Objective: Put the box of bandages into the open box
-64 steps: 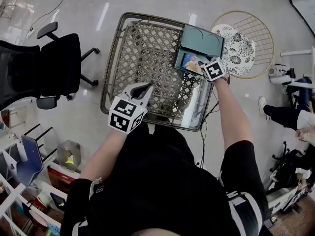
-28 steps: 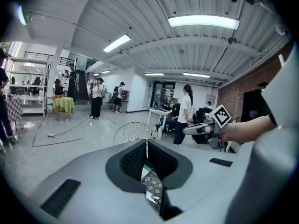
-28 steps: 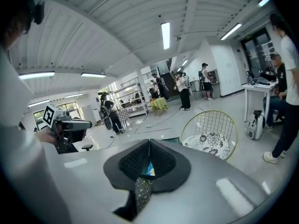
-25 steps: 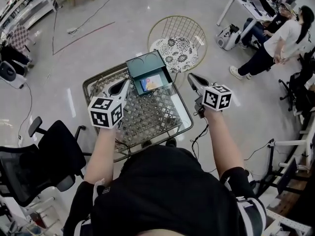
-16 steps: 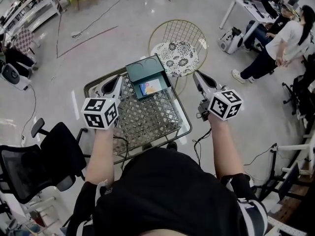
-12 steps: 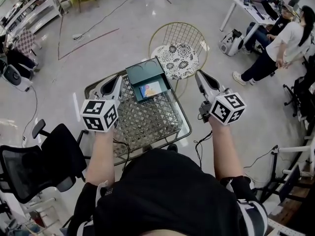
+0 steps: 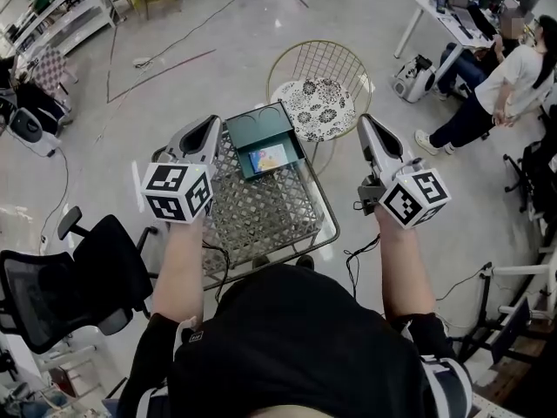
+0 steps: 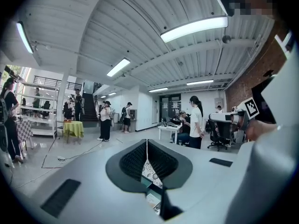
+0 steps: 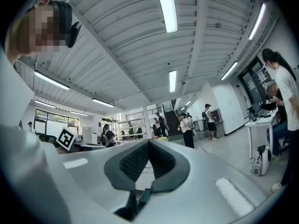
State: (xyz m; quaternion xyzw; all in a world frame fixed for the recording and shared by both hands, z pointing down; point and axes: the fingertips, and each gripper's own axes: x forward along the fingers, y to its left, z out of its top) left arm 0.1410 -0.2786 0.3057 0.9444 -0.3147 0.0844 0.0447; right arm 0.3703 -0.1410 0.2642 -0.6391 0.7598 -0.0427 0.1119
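Observation:
The green open box (image 7: 261, 139) stands at the far edge of the wire-mesh table (image 7: 261, 212), lid up. The colourful box of bandages (image 7: 268, 158) lies inside it. My left gripper (image 7: 211, 122) hovers left of the green box, raised above the table, jaws shut and empty. My right gripper (image 7: 365, 120) is held up to the right of the table, beyond its edge, also shut with nothing in it. Both gripper views look out level across the room; the left gripper (image 8: 147, 146) and the right gripper (image 9: 148, 146) show their pads together.
A gold wire chair with a patterned cushion (image 7: 318, 98) stands just behind the table. A black office chair (image 7: 74, 277) is at the near left. People sit at a desk (image 7: 513, 68) at the far right. Cables run over the floor.
The right gripper has left the green box, where the bandage box now lies. Both grippers have risen and spread apart, the right one out past the table's right edge.

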